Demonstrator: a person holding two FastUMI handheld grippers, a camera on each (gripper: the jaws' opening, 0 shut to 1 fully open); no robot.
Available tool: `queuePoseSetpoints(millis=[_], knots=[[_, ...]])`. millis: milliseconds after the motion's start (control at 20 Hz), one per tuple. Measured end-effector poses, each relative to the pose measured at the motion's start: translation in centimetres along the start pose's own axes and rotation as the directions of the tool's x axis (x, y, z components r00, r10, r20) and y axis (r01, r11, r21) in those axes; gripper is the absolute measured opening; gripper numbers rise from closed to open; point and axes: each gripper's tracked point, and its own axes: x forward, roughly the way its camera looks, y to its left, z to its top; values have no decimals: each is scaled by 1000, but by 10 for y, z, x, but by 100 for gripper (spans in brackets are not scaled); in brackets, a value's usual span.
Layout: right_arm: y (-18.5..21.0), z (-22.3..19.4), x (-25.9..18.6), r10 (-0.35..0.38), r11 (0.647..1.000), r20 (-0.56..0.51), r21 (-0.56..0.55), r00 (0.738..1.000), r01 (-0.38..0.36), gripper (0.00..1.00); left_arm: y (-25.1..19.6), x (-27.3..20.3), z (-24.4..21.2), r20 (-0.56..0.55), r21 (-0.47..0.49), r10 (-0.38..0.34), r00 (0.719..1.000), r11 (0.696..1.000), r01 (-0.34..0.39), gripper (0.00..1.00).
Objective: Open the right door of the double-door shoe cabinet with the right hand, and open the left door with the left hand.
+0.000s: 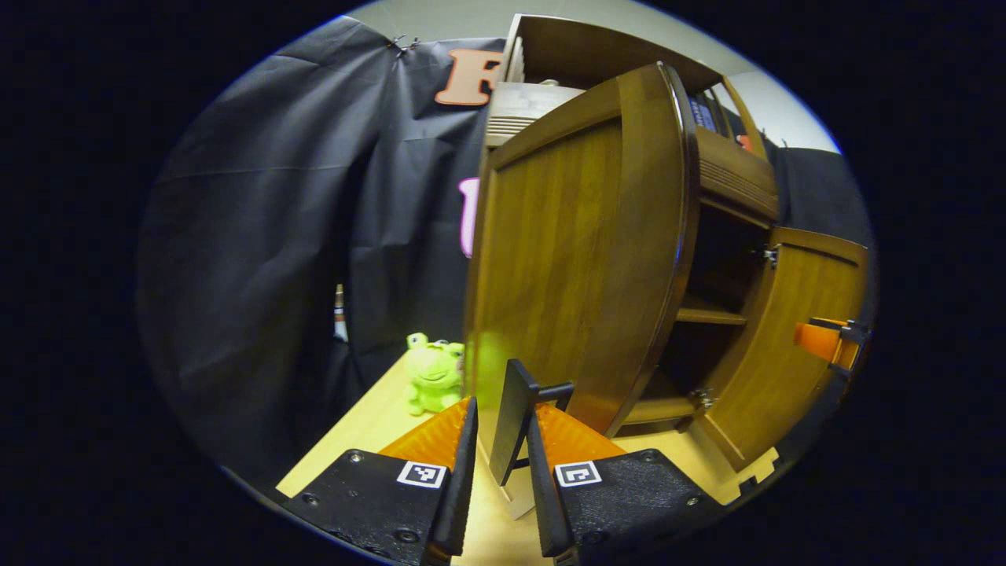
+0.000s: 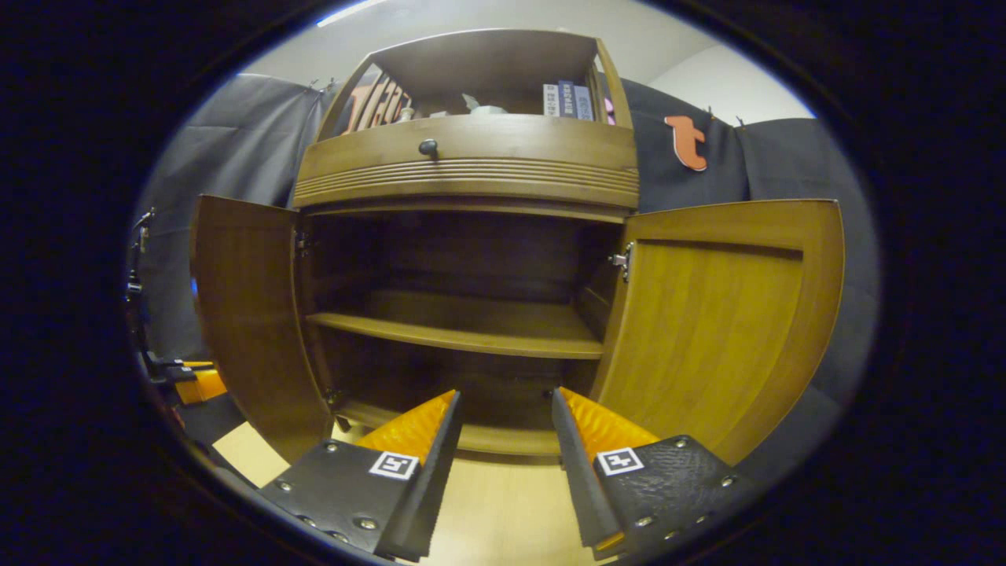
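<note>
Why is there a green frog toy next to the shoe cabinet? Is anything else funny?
The green frog toy sits on the table beside the left door, an odd spot for a toy. Both doors stand open, and nothing looks broken or spilled.

The left door (image 1: 581, 259), right before the left tool (image 1: 495, 472), looks like varnished brown wood with a visible grain and a soft sheen; its rounded edge is glossier. The right door (image 2: 723, 314), beside the right tool (image 2: 503, 464), has the same satin wood look. The shelf (image 2: 464, 330) ahead of that tool is smooth wood. The hinges (image 2: 621, 259) look like bright metal. The surface (image 1: 377, 424) under the left tool is pale, smooth and matt. A frog toy (image 1: 432, 373) left of it looks plush. The wall cloth (image 1: 259, 236) is matt and creased.
</note>
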Motion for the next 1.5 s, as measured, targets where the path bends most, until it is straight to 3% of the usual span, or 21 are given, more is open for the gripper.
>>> queuePoseSetpoints(millis=[50,100,150,200,250,450,500,550,800,950,1200,1450,1500], knots=[[4,-1,1,10,1000,-2,-3,1000,-10,65,11,1,3,9,10,32,999,999,-32,36],[8,-1,3,20,1000,-3,-6,1000,-20,68,22,-4,6,19,20,50,999,999,-51,21],[12,-1,3,29,1000,-3,-8,1000,-29,68,31,-7,7,8,25,64,998,998,-64,35],[16,0,3,38,999,-2,-7,999,-38,68,39,-8,11,19,18,68,997,997,-68,22],[20,0,4,48,999,-1,-7,999,-48,68,41,-8,11,16,-2,57,998,998,-57,30],[33,1,7,77,997,-2,-17,997,-77,65,55,-17,12,9,0,54,998,999,-54,30],[36,-1,8,87,996,-7,-15,996,-87,68,60,-20,13,15,-3,60,998,998,-60,30],[40,-3,8,97,995,-11,-13,995,-97,65,64,-22,15,20,-13,67,998,998,-66,30],[60,-5,13,149,989,-21,-9,989,-149,68,91,-34,20,31,-45,137,990,990,-136,30],[67,-7,13,168,986,-20,-10,986,-168,68,93,-40,19,29,-74,137,990,988,-134,30],[64,-9,15,168,986,-26,-2,986,-168,65,92,-40,16,23,-31,160,987,987,-159,30],[63,-10,17,166,986,-28,5,986,-166,68,92,-44,23,34,-38,173,984,984,-172,30],[64,-11,18,169,986,-29,4,985,-169,68,90,-46,25,36,-45,171,985,985,-169,22]])
